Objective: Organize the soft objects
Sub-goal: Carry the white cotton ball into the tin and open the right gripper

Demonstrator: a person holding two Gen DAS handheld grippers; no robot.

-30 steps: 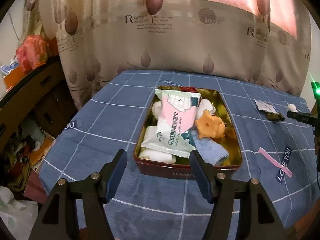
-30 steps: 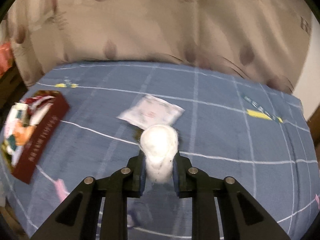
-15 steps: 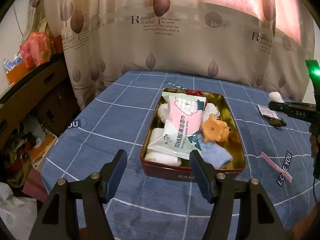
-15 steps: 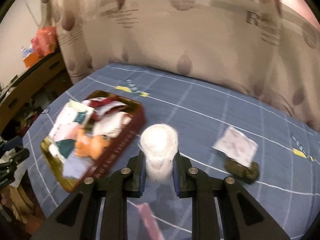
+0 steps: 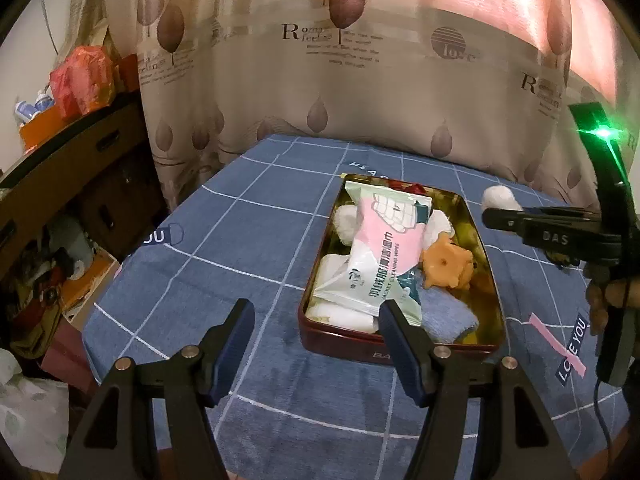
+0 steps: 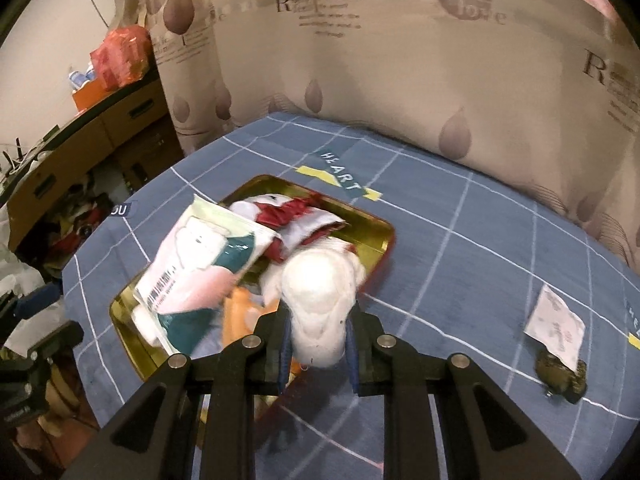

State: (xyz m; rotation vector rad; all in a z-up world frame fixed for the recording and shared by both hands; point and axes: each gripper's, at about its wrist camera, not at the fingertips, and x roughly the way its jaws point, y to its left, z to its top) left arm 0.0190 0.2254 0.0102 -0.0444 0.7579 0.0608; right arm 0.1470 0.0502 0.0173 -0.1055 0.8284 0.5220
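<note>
The right gripper [image 6: 318, 344] pinches a white cotton ball [image 6: 320, 304] above the tin [image 5: 490, 280]; the left gripper [image 5: 316, 336] hangs spread before it, holding nothing.

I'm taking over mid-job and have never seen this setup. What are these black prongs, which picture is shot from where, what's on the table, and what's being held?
There is no robot arm. A person holds a two-finger claw in each hand, and a fisheye camera on each one looks forward along its fingers.

The left camera shows the left claw open and empty, in front of the tin on the blue cloth. The right claw enters that picture from the right.

The right camera shows the right claw shut on a white cotton wad, at the tin's edge.

The tin holds a wipes pack, an orange toy, a blue towel, white rolls and something red at the far end. A white sachet lies outside it on the cloth, over a dark lump I cannot identify.
</note>
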